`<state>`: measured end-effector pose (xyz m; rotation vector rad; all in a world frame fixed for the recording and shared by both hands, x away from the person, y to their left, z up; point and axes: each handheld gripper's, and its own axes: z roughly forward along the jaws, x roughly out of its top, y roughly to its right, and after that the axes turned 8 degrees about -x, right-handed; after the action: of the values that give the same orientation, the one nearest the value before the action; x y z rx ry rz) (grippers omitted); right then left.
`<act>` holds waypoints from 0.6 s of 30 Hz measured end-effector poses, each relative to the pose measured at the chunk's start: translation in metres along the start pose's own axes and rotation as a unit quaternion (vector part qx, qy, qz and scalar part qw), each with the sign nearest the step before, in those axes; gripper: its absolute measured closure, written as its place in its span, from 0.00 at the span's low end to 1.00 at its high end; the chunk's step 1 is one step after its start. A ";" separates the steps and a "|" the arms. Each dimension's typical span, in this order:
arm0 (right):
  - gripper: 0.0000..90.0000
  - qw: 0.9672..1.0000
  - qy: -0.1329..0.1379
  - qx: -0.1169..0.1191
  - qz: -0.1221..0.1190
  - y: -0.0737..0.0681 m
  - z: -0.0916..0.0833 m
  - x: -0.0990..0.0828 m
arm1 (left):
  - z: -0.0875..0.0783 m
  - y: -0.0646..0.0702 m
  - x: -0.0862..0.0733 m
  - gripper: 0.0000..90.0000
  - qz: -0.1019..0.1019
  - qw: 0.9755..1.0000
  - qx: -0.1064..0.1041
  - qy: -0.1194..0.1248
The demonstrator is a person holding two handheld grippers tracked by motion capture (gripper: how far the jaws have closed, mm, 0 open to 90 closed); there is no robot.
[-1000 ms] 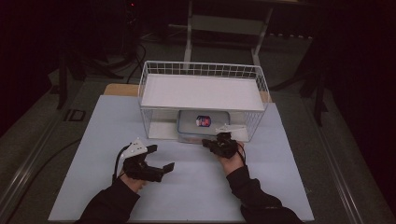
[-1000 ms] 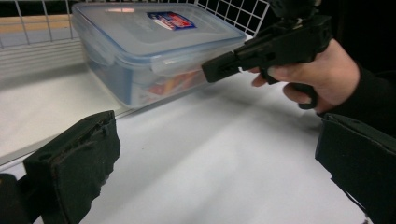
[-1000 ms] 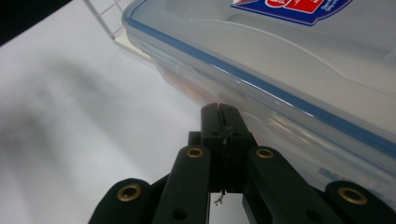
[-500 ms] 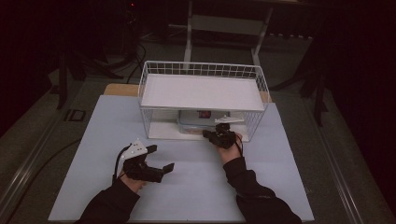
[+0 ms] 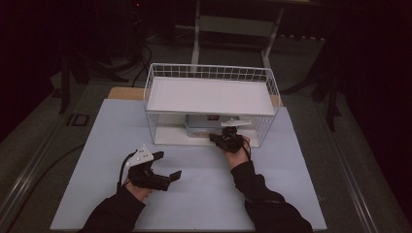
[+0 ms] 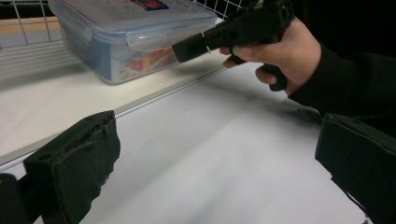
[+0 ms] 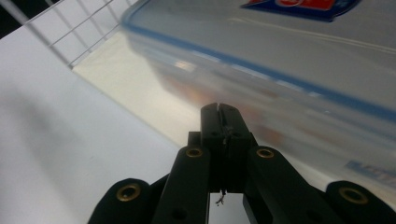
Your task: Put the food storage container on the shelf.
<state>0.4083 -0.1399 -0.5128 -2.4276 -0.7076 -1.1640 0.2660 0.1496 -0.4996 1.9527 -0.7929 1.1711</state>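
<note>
Two jaws of the right gripper press together, empty — the plastic box lies just ahead of their tips; left gripper jaws stand spread, the box well beyond them.

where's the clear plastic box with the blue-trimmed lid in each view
High view: plastic box centre, on the wire rack's lower shelf.
Left gripper view: box upper left, right tongs at its lid edge.
Right gripper view: box across the top.
Shared landmark: the rack's white wire.
</note>
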 end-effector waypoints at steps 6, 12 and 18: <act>0.83 1.000 0.010 0.021 0.001 -0.010 -0.017 -0.010 | -0.004 0.002 0.002 0.00 0.003 1.000 0.000 0.005; 0.42 0.999 0.039 0.020 -0.019 -0.019 -0.039 -0.014 | -0.005 0.004 0.003 0.00 0.006 1.000 -0.003 0.007; 0.15 0.997 0.051 0.062 0.001 -0.017 -0.054 -0.019 | -0.004 0.005 0.003 0.00 0.008 1.000 -0.004 0.006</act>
<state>0.3551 -0.1595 -0.4942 -2.2504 -0.7243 -1.1974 0.2613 0.1496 -0.4947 1.9336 -0.8074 1.1868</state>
